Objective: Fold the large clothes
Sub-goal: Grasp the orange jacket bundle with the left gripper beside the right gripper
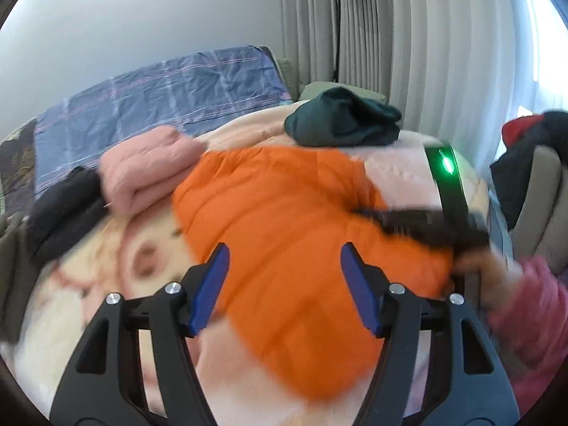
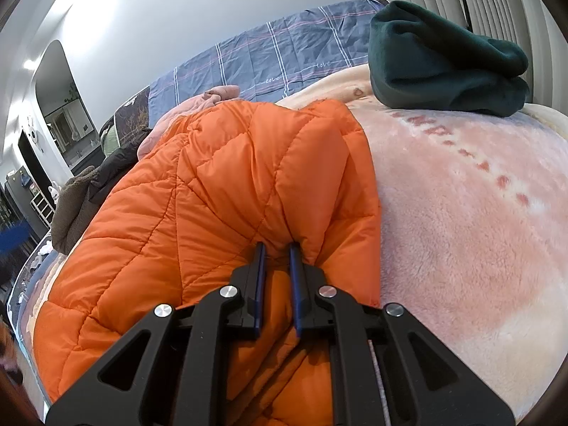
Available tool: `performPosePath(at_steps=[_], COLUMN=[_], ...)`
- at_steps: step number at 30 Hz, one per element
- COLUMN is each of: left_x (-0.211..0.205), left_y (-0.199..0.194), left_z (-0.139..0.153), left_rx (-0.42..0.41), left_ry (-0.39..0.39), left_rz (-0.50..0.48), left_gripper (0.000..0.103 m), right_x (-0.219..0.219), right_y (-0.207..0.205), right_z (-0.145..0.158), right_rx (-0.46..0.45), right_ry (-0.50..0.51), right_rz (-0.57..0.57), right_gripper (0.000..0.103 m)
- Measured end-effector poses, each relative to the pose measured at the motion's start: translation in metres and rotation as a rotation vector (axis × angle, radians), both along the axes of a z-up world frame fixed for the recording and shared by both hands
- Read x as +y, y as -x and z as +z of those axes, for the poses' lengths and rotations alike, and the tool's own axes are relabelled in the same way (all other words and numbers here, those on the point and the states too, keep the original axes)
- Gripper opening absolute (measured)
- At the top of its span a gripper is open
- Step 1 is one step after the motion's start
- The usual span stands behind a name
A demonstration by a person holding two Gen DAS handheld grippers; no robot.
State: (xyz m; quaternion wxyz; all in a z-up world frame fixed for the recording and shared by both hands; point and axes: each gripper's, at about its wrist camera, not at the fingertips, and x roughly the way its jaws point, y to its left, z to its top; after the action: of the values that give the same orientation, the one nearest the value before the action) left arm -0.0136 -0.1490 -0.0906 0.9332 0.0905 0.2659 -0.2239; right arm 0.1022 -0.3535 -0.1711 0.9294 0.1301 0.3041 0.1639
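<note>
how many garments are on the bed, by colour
orange quilted puffer jacket: 1
pink padded folded jacket: 1
dark green fleece garment: 1
dark brown or black garments at the far edge: too bunched to separate, counted as 1
total: 4

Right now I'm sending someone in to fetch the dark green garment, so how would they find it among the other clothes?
Start at the bed covered by the pink fleece blanket. Go to its far corner by the pale curtains, beyond the orange quilted jacket. The dark green garment lies there in a loose heap by itself, while the pink and dark clothes are piled on the bed's other side.
</note>
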Motion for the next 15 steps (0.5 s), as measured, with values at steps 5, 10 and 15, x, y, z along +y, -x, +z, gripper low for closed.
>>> performPosePath(at_steps=[5, 10, 15], left_x=[-0.049, -0.089, -0.095], left_y=[-0.077, -0.151, -0.198], left_z=[0.022, 0.002, -0.07], left_rx=[-0.017, 0.067, 0.176], left_ry=[-0.053, -0.148, -0.233], left_rz=[-0.047, -0.014, 0.055], left_gripper=[0.064, 0.068, 0.085], right_x=[0.0, -0.001, -0.002], right_y=[0.0, 0.002, 0.004], right_z=[0.0, -0.001, -0.002], right_rx=[-0.001, -0.003, -0.01], right_ry=[-0.005, -0.023, -0.046], right_rz=[0.002, 0.005, -0.006], right_gripper=[0.012, 0.012, 0.014])
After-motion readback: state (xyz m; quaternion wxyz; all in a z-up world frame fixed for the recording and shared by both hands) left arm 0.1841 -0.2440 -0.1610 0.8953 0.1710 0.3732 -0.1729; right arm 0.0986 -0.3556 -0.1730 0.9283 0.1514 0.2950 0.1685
